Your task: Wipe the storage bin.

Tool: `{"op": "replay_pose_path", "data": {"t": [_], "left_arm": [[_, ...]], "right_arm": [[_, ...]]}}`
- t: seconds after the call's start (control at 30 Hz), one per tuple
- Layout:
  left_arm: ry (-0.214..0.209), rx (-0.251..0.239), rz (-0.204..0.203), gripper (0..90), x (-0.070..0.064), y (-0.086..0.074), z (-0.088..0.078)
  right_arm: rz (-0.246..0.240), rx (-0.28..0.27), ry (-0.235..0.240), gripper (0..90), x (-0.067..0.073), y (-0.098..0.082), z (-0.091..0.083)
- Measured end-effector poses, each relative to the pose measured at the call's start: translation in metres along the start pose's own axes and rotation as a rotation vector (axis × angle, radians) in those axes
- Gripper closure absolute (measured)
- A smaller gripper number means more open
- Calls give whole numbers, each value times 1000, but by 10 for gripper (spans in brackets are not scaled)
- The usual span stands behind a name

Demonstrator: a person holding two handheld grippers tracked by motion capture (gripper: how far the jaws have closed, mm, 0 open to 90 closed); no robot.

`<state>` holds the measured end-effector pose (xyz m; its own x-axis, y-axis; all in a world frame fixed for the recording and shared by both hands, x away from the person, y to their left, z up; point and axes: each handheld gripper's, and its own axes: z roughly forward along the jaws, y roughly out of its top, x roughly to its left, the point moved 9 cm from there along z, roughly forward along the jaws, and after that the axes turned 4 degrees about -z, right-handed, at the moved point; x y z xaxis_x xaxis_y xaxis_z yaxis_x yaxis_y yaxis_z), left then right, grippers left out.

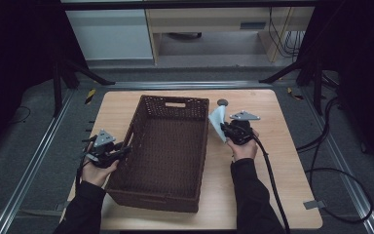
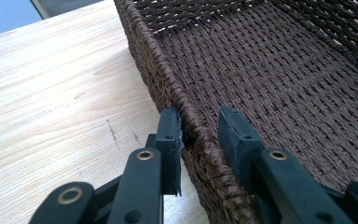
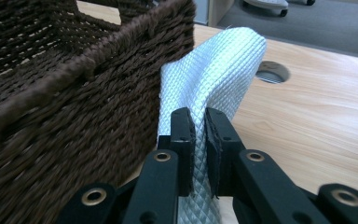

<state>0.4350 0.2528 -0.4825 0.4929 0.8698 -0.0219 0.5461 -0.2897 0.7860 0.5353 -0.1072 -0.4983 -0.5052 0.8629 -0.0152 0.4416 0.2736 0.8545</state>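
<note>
A dark brown wicker basket (image 1: 153, 195) stands empty in the middle of the wooden table (image 1: 282, 165). My left gripper (image 1: 125, 148) is at the basket's left rim. In the left gripper view the gripper (image 2: 198, 130) is open, its jaws straddling the rim (image 2: 191, 121): the outer jaw touches the weave, the inner one stands a little off it. My right gripper (image 1: 225, 127) is just right of the basket's far right wall, shut on a pale quilted cloth (image 1: 217, 121). In the right gripper view the cloth (image 3: 219, 60) rises folded from the gripper (image 3: 199, 128) beside the basket wall (image 3: 74, 93).
A round cable hole (image 1: 222, 102) sits in the table behind the cloth, seen also as the hole (image 3: 271, 72) in the right gripper view. Bare wood lies on both sides of the basket. Cables trail on the floor at the right, and tripod legs stand behind the table.
</note>
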Motion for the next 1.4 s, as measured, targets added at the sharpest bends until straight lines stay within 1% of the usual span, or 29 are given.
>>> {"op": "replay_pose_path", "data": {"t": [0.07, 0.17, 0.33, 0.4, 0.5, 0.57, 0.67, 0.73, 0.83, 0.87, 0.93, 1.1, 1.13, 1.27, 1.4], "left_arm": [[2, 2, 1, 697, 0, 0, 0], [0, 1, -1, 697, 0, 0, 0], [1, 2, -2, 697, 0, 0, 0], [1, 2, -2, 697, 0, 0, 0], [3, 1, -2, 697, -1, 1, 1], [5, 1, -3, 697, -1, 1, 1], [5, 1, -3, 697, -1, 1, 2], [6, 1, -2, 697, -1, 1, 2], [6, 1, -1, 697, -1, 2, 2], [6, 1, -2, 697, -1, 2, 2], [6, 1, -2, 697, -1, 2, 2], [6, 0, -3, 697, -1, 2, 3], [7, 0, -3, 697, -1, 2, 3], [8, 0, -4, 697, -2, 3, 4], [8, -3, -7, 697, -2, 4, 5]], "right_arm": [[7, 11, -2, 829, 1, -3, 13], [4, 27, -18, 830, 1, -8, 23], [-31, 81, -46, 832, -1, -19, 34], [-28, 77, -29, 833, 0, -19, 36], [-9, 27, 6, 833, 3, -8, 34], [10, -23, 26, 833, 4, 5, 29], [12, -85, 50, 835, 6, 25, 21], [16, -128, 59, 835, 6, 35, 16], [-21, -155, 61, 835, 7, 47, 11], [-28, -156, 65, 835, 8, 48, 10], [-38, -148, 76, 837, 11, 47, 12], [-76, -59, 89, 838, 14, 29, 26], [-78, -44, 97, 838, 16, 24, 29], [-62, 6, 101, 838, 16, 6, 37], [-67, 87, 93, 838, 13, -16, 47]]}}
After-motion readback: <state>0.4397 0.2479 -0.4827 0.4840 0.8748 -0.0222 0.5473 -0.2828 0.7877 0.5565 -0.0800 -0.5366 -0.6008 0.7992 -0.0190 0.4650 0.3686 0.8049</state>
